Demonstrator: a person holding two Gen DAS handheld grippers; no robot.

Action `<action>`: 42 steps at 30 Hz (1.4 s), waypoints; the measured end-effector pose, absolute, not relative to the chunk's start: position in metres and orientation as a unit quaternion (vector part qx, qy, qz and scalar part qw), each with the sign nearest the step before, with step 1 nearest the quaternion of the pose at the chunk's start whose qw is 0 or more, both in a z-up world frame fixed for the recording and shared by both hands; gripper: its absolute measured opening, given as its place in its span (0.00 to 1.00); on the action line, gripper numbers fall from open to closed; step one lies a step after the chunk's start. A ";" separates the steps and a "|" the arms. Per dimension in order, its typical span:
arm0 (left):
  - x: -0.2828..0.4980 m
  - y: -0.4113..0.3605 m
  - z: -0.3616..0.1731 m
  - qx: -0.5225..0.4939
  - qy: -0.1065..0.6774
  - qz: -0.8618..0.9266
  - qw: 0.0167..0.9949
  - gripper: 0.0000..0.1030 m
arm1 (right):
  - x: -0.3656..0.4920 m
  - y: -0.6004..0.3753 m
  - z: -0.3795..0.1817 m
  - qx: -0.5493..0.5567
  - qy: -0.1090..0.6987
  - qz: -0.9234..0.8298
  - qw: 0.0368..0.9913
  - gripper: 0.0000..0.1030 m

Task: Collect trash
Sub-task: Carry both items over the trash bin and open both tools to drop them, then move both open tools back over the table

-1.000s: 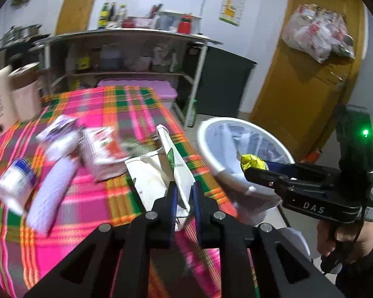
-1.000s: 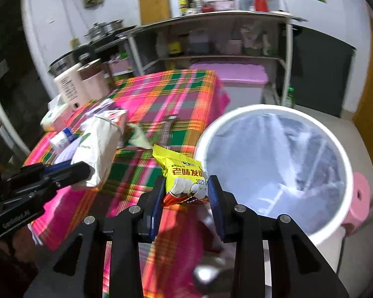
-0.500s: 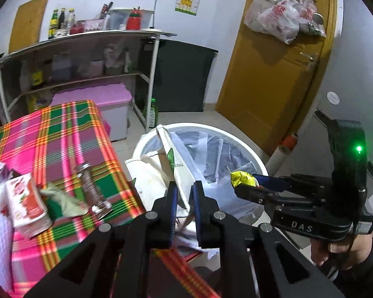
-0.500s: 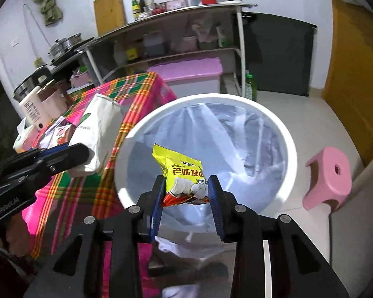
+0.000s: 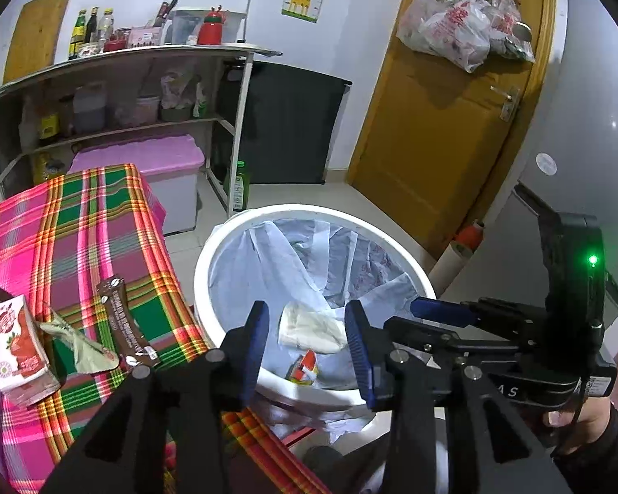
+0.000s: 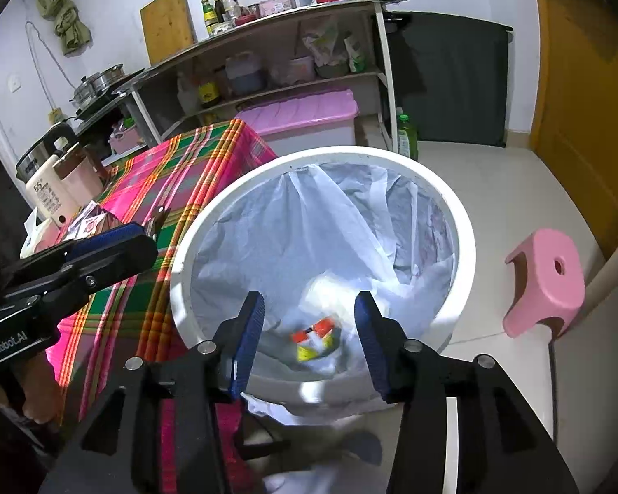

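A white trash bin (image 5: 210,255) lined with a pale plastic bag stands beside the table; it also shows in the right wrist view (image 6: 461,222). My left gripper (image 5: 307,339) is open and empty above the bin's near rim. My right gripper (image 6: 309,337) is open and empty over the bin. A white paper bag (image 5: 309,327) and a yellow snack packet (image 6: 315,337) lie inside the bin. On the plaid tablecloth (image 5: 82,222) remain a brown wrapper (image 5: 121,321), a crumpled pale wrapper (image 5: 78,339) and a strawberry milk carton (image 5: 16,350).
A pink stool (image 6: 548,280) stands on the floor right of the bin. A pink-lidded storage box (image 5: 160,177) and a shelf unit (image 5: 115,82) are behind the table. A yellow door (image 5: 453,123) with hanging bags is at the back right. Bottles (image 6: 53,189) stand at the table's far end.
Both grippers opened over the bin. The white paper bag dropped from the left gripper and the yellow packet from the right; both now lie in the bin.
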State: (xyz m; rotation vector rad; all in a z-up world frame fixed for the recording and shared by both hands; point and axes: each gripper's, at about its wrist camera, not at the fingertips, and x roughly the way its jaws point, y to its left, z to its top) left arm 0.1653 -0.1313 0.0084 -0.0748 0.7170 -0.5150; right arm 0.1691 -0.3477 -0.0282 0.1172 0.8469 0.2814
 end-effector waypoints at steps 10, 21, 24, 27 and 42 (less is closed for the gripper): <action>0.144 -0.102 0.001 -0.062 0.356 -0.210 0.908 0.39 | 0.150 -0.329 -0.018 0.052 0.394 0.158 0.904 0.46; 0.108 -0.057 -0.005 -0.070 0.357 -0.149 0.919 0.42 | 0.127 -0.281 -0.011 0.036 0.390 0.215 0.894 0.46; 0.100 -0.044 -0.008 -0.072 0.358 -0.132 0.922 0.42 | 0.124 -0.266 -0.013 0.028 0.393 0.232 0.889 0.46; 0.093 -0.031 -0.010 -0.072 0.357 -0.116 0.924 0.42 | 0.122 -0.252 -0.015 0.021 0.395 0.247 0.885 0.46; 0.083 0.017 -0.014 -0.076 0.345 -0.057 0.934 0.42 | 0.132 -0.210 -0.015 -0.013 0.393 0.276 0.877 0.46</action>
